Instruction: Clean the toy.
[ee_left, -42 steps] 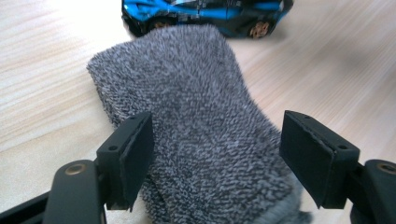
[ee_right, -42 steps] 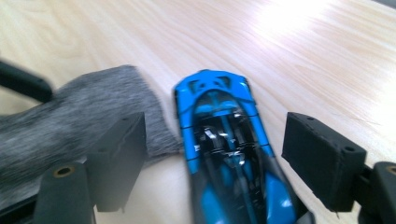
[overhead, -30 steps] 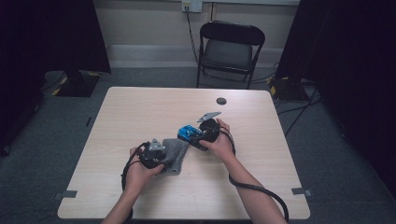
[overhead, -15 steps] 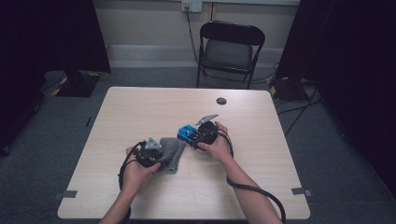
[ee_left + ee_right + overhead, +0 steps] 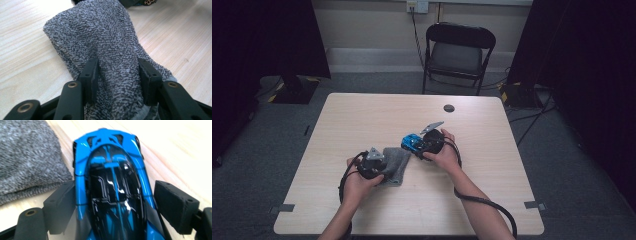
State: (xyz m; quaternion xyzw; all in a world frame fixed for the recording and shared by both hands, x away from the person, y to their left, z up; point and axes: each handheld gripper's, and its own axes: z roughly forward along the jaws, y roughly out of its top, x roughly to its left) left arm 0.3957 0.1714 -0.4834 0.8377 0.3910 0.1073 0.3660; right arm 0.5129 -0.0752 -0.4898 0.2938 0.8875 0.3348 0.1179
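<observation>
Holding my left gripper (image 5: 117, 75) low over the worktop (image 5: 362, 115), I have its two black jaws set on either side of a raised fold of the grey towel (image 5: 110, 37). Both pads press into the terry, so the jaws stand partly closed with the cloth bunched between them, and they have just been opening a little around it. In the high view the towel (image 5: 396, 162) lies near the middle of the worktop, just in front of my left hand (image 5: 357, 182)

My right gripper (image 5: 117, 205) straddles the blue and black toy car (image 5: 112, 182), which sits on the wood just beside the towel's edge. The left pad lies against the car's side; the right pad stands off it with a gap showing, so these jaws are open around the car rather than clamped on it. From above, the car (image 5: 412, 141) rests between my two grippers, close to the towel's far corner, with my right hand (image 5: 444, 152) behind it
</observation>
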